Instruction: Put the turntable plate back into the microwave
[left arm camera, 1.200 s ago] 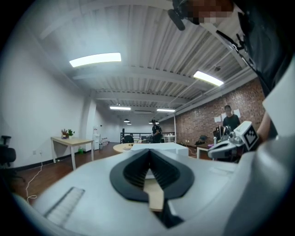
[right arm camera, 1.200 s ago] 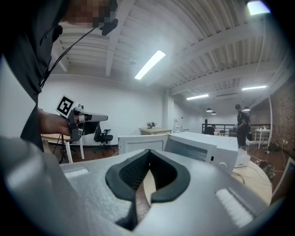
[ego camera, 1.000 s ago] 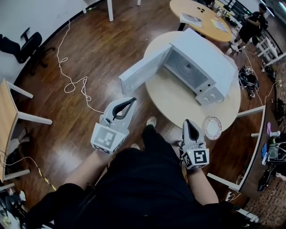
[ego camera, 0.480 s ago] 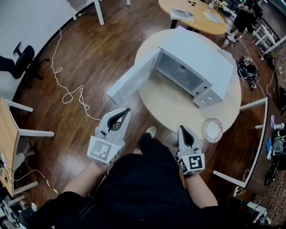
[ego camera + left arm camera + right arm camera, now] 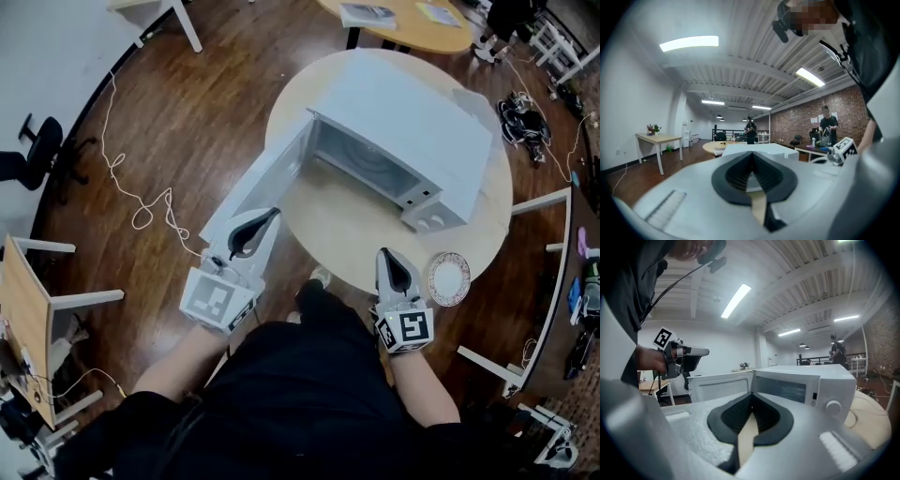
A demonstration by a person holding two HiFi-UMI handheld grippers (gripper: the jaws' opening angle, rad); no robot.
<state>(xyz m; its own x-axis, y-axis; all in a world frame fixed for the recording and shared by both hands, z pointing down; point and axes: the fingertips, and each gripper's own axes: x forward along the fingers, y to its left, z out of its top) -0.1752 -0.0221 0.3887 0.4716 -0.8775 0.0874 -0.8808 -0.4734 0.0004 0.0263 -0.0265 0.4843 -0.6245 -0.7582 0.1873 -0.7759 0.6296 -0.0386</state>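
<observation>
Turntable plate lies at the round table's near-right edge, outside the microwave; its door stands open, so cavity's ready. Left gripper & right gripper: jaws fully together, nothing held. Right's just beside the plate, prob. the 1 to pick it.

The microwave cavity, at 1 o'clock, is too dim to read inside. The plate pattern, at 3 o'clock, is too small. The top edge crops a person.

A round light wooden table carries the open white microwave and a patterned plate.
</observation>
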